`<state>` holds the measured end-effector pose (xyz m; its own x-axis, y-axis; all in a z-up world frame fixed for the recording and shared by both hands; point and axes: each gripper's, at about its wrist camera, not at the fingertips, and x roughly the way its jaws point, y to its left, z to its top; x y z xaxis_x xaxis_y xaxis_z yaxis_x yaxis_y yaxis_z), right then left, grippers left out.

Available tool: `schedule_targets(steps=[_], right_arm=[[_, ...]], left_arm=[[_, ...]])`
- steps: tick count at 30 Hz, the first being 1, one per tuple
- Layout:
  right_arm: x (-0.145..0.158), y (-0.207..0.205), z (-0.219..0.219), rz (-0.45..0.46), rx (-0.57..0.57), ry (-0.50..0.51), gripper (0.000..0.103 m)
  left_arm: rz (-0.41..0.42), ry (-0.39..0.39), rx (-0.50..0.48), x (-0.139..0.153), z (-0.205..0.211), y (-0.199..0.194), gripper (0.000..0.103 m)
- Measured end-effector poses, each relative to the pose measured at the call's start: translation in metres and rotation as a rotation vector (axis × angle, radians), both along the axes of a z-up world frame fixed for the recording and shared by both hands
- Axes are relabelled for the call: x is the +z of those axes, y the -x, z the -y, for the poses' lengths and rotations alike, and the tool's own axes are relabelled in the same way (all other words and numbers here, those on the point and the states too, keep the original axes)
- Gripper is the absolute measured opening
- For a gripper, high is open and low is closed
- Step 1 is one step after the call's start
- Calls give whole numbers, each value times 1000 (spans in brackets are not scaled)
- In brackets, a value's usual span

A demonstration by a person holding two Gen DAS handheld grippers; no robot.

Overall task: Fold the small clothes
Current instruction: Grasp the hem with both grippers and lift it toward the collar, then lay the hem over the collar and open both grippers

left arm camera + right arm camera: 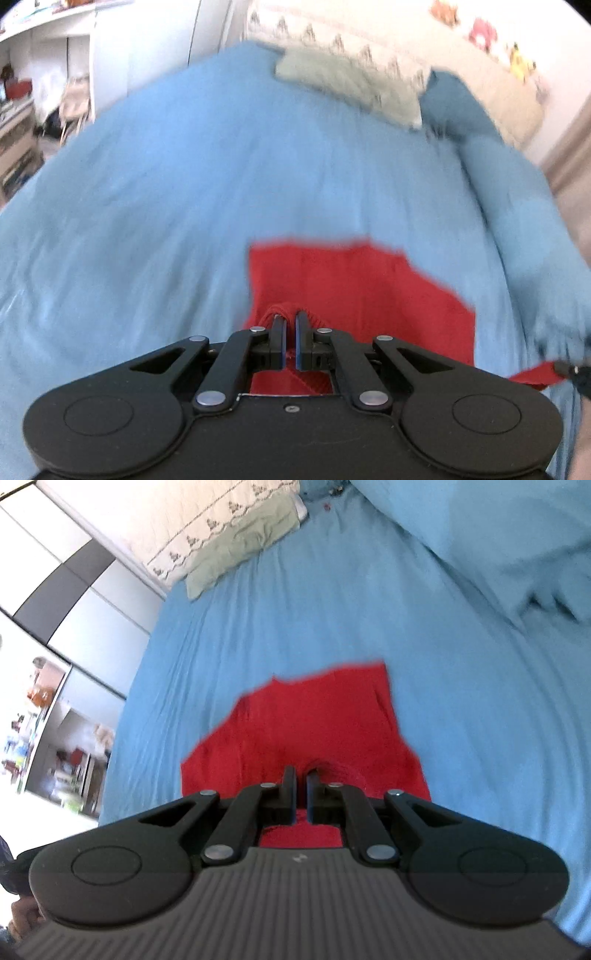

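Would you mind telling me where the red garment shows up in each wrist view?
Left wrist: red garment lower centre-right, pinched by the left gripper.
Right wrist: red garment centre, pinched by the right gripper.
Shared landmark: pale green pillow on the blue bedsheet.

**A bedroom in a home**

A bed fills most of both views, spread with a light blue sheet (184,184). At its far end lies a pale green pillow (347,83), set against a cream quilted headboard cover (207,520) stitched with a row of small dark motifs. A darker blue pillow (454,103) sits just beside the green one. To the left stand white wardrobe doors (96,627) and open white shelves (40,55) crowded with household odds and ends, too blurred to tell apart. Small colourful toy-like shapes (484,33) sit at the far right.
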<state>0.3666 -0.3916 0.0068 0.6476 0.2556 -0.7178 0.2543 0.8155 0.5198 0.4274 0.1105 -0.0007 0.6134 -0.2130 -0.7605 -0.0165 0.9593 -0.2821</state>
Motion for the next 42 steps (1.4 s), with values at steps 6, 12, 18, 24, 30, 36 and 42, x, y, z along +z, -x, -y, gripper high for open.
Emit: schedule_targets(steps=[6, 12, 18, 24, 30, 36, 42], right_arm=[[-63, -121, 23, 27, -28, 25, 20], [-149, -192, 31, 11, -75, 57, 20], [-163, -211, 38, 33, -82, 47, 20], [-170, -229, 34, 29, -91, 87, 20], [-185, -241, 26, -1, -62, 158, 22], [-176, -231, 22, 42, -59, 196, 63], [-145, -212, 11, 106, -10, 269, 99]], left_arm=[[36, -24, 64, -72, 36, -104, 4], [-12, -26, 158, -142, 42, -156, 4], [5, -29, 170, -143, 48, -172, 4], [1, -62, 191, -149, 58, -182, 4], [-23, -99, 171, -167, 67, -190, 5], [33, -121, 122, -151, 77, -183, 46], [104, -212, 34, -115, 93, -161, 78]])
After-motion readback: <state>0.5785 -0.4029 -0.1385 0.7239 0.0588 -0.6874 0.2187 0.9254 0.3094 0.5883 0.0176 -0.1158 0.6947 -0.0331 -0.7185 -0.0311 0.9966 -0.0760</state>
